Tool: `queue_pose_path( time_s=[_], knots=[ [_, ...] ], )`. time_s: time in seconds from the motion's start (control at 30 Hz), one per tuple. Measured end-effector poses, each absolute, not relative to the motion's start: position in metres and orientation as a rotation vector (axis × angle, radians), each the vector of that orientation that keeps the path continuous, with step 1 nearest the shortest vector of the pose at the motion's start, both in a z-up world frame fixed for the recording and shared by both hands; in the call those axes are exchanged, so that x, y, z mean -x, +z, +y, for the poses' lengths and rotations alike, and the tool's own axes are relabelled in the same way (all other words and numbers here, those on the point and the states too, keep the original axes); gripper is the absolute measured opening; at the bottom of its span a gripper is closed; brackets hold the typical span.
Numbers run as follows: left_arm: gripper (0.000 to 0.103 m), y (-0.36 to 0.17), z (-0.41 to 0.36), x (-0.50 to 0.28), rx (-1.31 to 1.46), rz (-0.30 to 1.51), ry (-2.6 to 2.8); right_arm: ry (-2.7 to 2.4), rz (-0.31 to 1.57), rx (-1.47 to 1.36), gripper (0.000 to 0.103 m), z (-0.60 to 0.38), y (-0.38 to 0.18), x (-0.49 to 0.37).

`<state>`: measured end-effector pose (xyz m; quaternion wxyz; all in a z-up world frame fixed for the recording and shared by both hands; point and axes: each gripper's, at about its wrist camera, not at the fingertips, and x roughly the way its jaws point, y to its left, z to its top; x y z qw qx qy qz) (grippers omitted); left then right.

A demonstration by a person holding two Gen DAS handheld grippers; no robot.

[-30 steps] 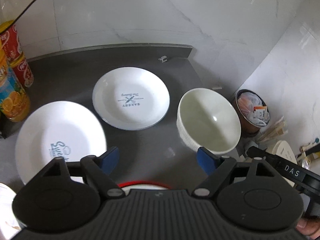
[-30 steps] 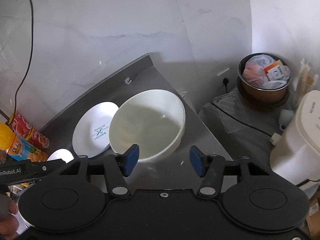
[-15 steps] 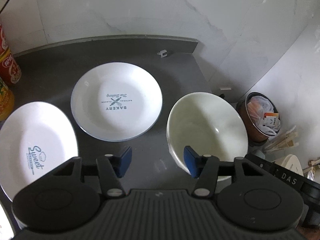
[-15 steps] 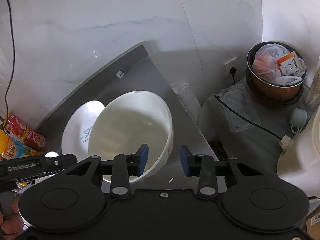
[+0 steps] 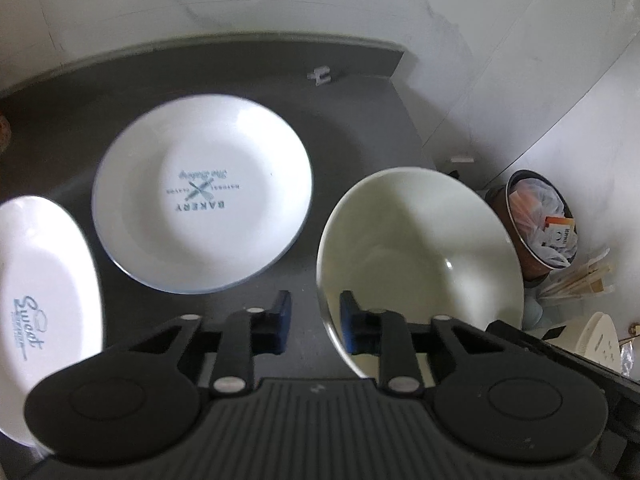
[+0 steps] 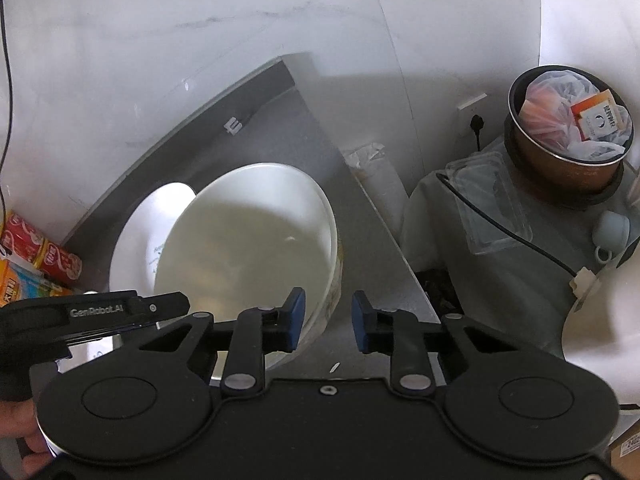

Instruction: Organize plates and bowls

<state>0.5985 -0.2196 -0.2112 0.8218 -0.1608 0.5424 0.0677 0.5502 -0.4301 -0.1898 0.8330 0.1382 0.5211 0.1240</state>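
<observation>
A deep white bowl (image 5: 420, 256) stands on the dark grey counter (image 5: 360, 120) near its right edge. My left gripper (image 5: 314, 320) is narrowed but still open, with one fingertip inside the bowl's left rim and one outside. My right gripper (image 6: 328, 316) straddles the right side of the same bowl (image 6: 248, 248) and is also open, with a small gap at the wall. A white "BAKERY" plate (image 5: 200, 192) lies left of the bowl. A white "Sweet" plate (image 5: 40, 300) lies at the near left.
Past the counter's right edge, lower down, are a brown bin (image 6: 568, 128) full of rubbish, a black cable (image 6: 500, 220) over grey cloth and a white appliance (image 5: 596, 340). Red cans (image 6: 40, 248) stand at the far left by the marble wall. A hand (image 6: 20, 432) holds the left gripper.
Both grippers came in closer to the bowl and their fingers narrowed from wide open to a small gap over opposite sides of its rim. The plates have not moved.
</observation>
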Motion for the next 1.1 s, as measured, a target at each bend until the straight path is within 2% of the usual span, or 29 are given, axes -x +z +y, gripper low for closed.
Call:
queue_pose_path(
  time_s=[0.13, 0.63, 1.1],
  knots=[
    [0.008, -0.216, -0.221, -0.602, 0.357, 1.155, 0.129, 0.278, 1.1, -0.286, 0.017, -0.426, -0.192, -0.553],
    [0.009, -0.185, -0.207, -0.573, 0.393, 1.086, 0.093, 0.279, 1.038, -0.231, 0.015, -0.409, -0.165, -0.528],
    [0.009, -0.139, -0.177, -0.528, 0.387, 0.982, 0.036, 0.27, 0.917, -0.199, 0.015, -0.376, -0.116, -0.484]
  ],
)
